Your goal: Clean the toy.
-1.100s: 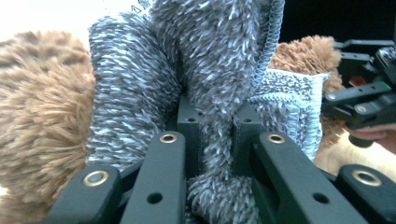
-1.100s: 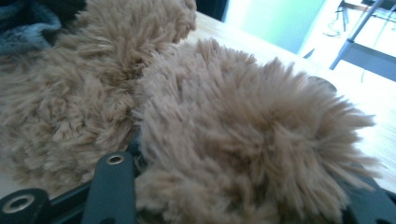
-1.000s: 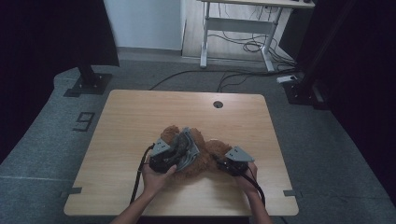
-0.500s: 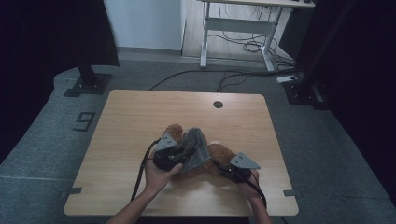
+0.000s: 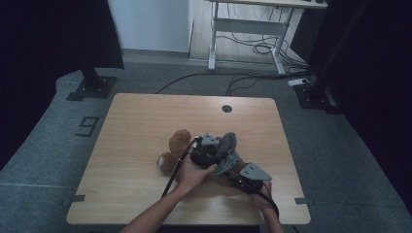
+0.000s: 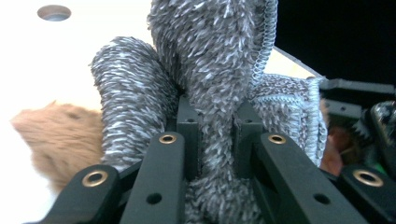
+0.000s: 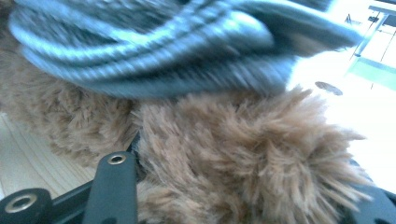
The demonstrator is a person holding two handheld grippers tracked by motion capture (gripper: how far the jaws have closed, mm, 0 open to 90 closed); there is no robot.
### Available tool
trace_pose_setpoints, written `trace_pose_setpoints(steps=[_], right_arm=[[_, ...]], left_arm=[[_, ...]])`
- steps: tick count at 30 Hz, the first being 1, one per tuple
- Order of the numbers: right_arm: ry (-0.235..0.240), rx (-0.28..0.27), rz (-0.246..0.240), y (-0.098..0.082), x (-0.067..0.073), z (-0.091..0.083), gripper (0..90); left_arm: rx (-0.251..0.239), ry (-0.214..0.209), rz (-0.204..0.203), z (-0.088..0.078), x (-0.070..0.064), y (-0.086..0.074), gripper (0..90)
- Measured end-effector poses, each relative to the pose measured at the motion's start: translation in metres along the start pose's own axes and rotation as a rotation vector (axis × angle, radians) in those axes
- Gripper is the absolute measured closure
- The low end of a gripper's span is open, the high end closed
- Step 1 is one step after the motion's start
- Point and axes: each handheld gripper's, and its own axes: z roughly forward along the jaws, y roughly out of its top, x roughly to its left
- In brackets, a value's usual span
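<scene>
on the wooden bench a brown plush bear lies toward the near middle, its head to the left in the high view, body running right under the two hands. a grey fuzzy knit garment is bunched over the bear's right part, between the two tools.

left tongs: in the left gripper view the two black jaws are clamped tight on a fold of the grey garment, the fabric pinched between the pads and rising above them in thick rolls. brown fur of the bear shows off to the left side of that view, and a stitched hem of the garment on the right. the left hand holds this tool over the bear's middle.

right tongs: at the near right edge of the bear, grey three-cornered plate on top. in the right gripper view its jaws stand partly apart with a thick tuft of the bear's brown fur filling the space between them; the grip looks closed on the plush. the grey garment crosses the top of that view, blurred.

a round cable hole sits at the far edge of the bench, well apart from the bear.
</scene>
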Motion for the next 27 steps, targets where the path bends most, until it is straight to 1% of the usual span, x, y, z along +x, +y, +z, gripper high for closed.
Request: trace_pose_setpoints(steps=[3,7,9,11,14,16,17,18,19,20,22,24,27], right_arm=[[0.001,-0.001,0.0,0.001,0.001,0.0,45.8],[0.002,-0.004,-0.002,0.001,0.002,0.0,46.0],[0.006,-0.009,-0.005,0.0,0.001,-0.001,46.0],[0.01,-0.016,-0.011,-0.002,0.001,-0.001,46.1],[0.014,-0.017,-0.01,-0.003,0.0,-0.001,46.1],[0.016,-0.018,-0.011,-0.003,-0.001,-0.002,46.1],[0.017,-0.021,-0.011,-0.003,-0.001,-0.002,46.1],[0.018,-0.022,-0.012,-0.004,-0.001,-0.002,46.1],[0.02,-0.024,-0.014,-0.004,-0.002,-0.002,46.1],[0.021,-0.023,-0.013,-0.004,-0.001,-0.002,46.1],[0.022,-0.024,-0.014,-0.004,-0.001,-0.002,46.1],[0.022,-0.025,-0.014,-0.004,-0.001,-0.002,46.0],[0.02,-0.028,-0.013,-0.004,-0.001,-0.002,46.0]], left_arm=[[-0.006,-0.004,-0.004,-0.013,0.008,-0.005,77.8],[-0.019,-0.002,0.001,-0.026,0.013,-0.008,77.8],[-0.026,0.004,0.002,-0.032,0.016,-0.008,77.7],[-0.038,0.02,-0.002,-0.039,0.022,-0.007,77.7],[-0.053,0.053,-0.027,-0.051,0.036,-0.007,77.5],[-0.05,0.078,-0.052,-0.06,0.051,-0.01,77.5],[-0.048,0.086,-0.065,-0.063,0.057,-0.011,77.5],[-0.041,0.088,-0.095,-0.067,0.068,-0.015,77.5],[-0.039,0.087,-0.105,-0.068,0.072,-0.016,77.5],[-0.035,0.085,-0.125,-0.07,0.079,-0.019,77.4],[-0.037,0.098,-0.153,-0.074,0.09,-0.026,77.4],[-0.042,0.115,-0.167,-0.078,0.099,-0.03,77.4],[-0.048,0.12,-0.196,-0.081,0.109,-0.033,77.4]])
